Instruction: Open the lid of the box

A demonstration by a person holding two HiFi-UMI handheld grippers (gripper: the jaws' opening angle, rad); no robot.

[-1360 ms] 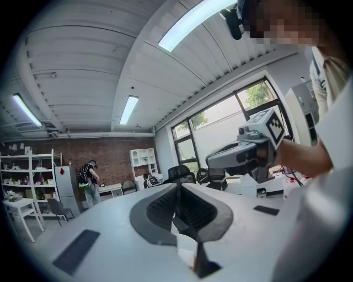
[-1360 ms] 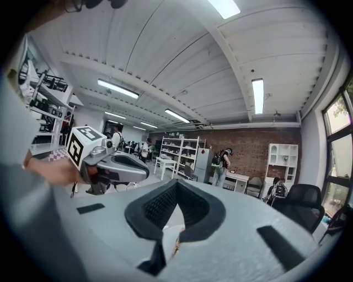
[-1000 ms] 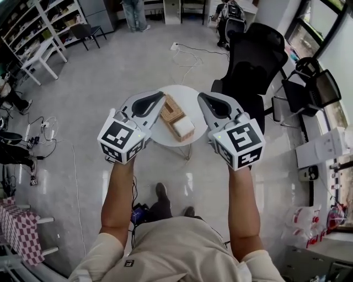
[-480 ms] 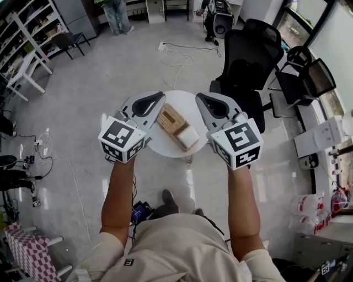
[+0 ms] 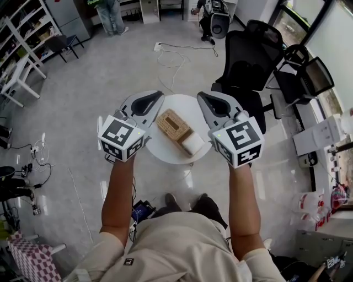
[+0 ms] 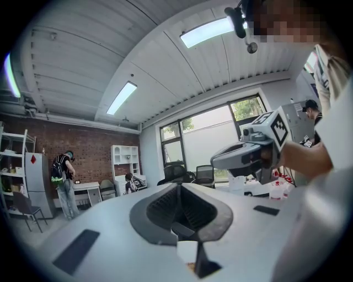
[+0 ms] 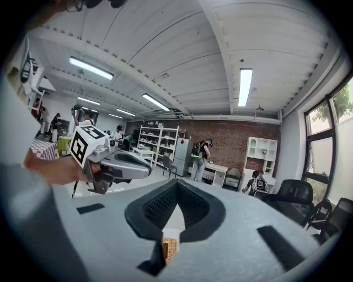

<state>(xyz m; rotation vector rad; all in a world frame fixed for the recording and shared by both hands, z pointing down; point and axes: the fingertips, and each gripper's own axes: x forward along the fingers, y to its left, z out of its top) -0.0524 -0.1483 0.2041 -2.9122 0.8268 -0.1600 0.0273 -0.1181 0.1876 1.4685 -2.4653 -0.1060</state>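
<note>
While I am standing over the small round table (image 5: 185,107), I am holding my left gripper (image 5: 156,97) clenched, its jaws pressed together with nothing between them. My right gripper (image 5: 204,98) is clamped the same way, jaws meeting and empty. I am keeping both raised and pointing forward, side by side, so each gripper view is showing the other one against the ceiling and the far brick wall. From my head they are framing the table, the left over its left edge and the right over its right edge, and neither is touching anything on it.

Between them the woven box (image 5: 175,128) is lying on the tabletop, set at a slant, with a white part at its near right end. A sliver of its weave is showing under the closed jaws in the right gripper view. I cannot tell from up here how its lid is sitting.

Beyond the table a black office chair (image 5: 251,55) is standing close to its far right side. A white cable (image 5: 171,55) is trailing across the grey floor, and a person (image 5: 110,14) is standing near the far wall.
</note>
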